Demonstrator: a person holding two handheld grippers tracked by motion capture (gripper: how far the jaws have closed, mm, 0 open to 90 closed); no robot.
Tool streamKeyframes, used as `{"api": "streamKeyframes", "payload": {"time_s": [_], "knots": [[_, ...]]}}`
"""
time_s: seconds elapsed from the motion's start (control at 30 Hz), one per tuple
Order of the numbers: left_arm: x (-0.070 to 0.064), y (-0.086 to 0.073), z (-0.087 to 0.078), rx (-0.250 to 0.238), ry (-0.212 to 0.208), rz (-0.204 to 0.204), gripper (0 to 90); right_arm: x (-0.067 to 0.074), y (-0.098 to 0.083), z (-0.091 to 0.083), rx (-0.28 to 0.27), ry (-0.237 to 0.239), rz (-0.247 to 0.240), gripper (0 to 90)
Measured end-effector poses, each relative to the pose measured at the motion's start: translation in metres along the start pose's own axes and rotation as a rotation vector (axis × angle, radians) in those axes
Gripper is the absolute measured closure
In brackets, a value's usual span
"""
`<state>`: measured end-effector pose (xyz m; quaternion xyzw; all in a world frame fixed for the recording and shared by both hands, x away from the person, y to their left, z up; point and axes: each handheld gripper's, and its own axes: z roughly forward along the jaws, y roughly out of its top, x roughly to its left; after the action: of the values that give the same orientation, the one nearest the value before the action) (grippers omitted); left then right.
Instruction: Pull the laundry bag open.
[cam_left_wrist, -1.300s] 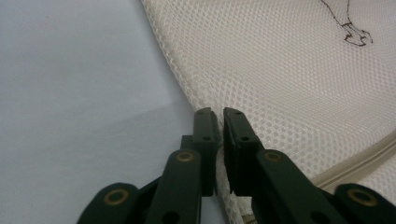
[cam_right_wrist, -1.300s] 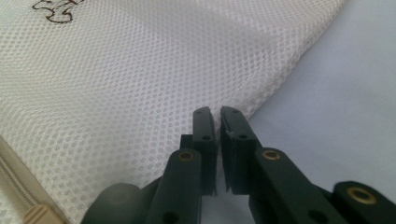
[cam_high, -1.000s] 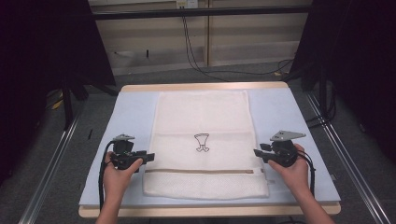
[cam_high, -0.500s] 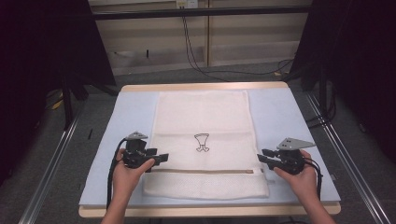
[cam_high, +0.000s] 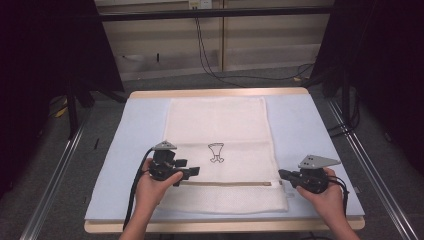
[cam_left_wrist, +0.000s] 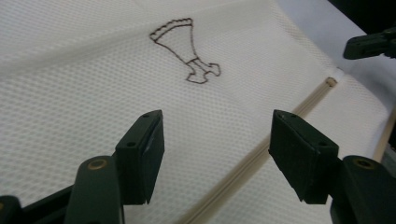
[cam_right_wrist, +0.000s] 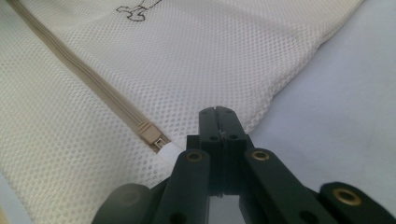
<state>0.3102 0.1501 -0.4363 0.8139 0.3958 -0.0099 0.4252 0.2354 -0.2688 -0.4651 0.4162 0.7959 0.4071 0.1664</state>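
I see a cream mesh bag (cam_high: 220, 150) of open-weave cloth, matt, with a tan woven zipper (cam_right_wrist: 88, 79). The counter (cam_high: 310, 130) wears a smooth pale-blue mat over a wood edge. My claws' pads (cam_left_wrist: 140, 158) look matt black plastic.

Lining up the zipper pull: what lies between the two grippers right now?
In the high view, only the mesh bag and its closed beige zipper lie between the left gripper and right gripper.
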Motion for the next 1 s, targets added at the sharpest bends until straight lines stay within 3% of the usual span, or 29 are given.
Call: {"api": "streamKeyframes", "payload": {"time_s": [0.07,0.17,0.23,0.47,0.57,0.63,0.9,0.93,1.0], "knots": [[-0.007,0.003,0.004,-0.001,-0.018,0.003,36.1,0.002,-0.001,0.001,0.019,0.000,0.002,90.0],[-0.017,0.008,0.013,0.013,-0.072,-0.027,39.9,0.003,-0.004,0.002,0.037,0.005,0.006,90.0],[-0.023,0.010,0.022,0.027,-0.077,-0.049,42.1,0.003,-0.006,0.001,0.043,-0.003,0.012,90.0],[-0.045,0.015,0.048,0.034,-0.156,-0.098,48.1,-0.001,-0.009,-0.001,0.024,-0.010,0.014,90.0],[-0.054,0.018,0.058,0.062,-0.180,-0.113,49.7,0.000,-0.010,-0.001,0.023,-0.011,0.018,90.0],[-0.059,0.019,0.065,0.090,-0.177,-0.104,51.1,0.001,-0.010,0.000,0.026,-0.006,0.012,90.0],[-0.073,0.021,0.089,0.140,-0.187,-0.130,54.2,0.005,-0.009,0.003,0.036,0.000,-0.016,90.0],[-0.075,0.021,0.092,0.166,-0.200,-0.143,56.2,0.005,-0.009,0.003,0.040,-0.002,-0.017,90.0],[-0.078,0.021,0.097,0.155,-0.207,-0.179,56.5,0.006,-0.010,0.002,0.040,-0.001,-0.017,90.0]]}}
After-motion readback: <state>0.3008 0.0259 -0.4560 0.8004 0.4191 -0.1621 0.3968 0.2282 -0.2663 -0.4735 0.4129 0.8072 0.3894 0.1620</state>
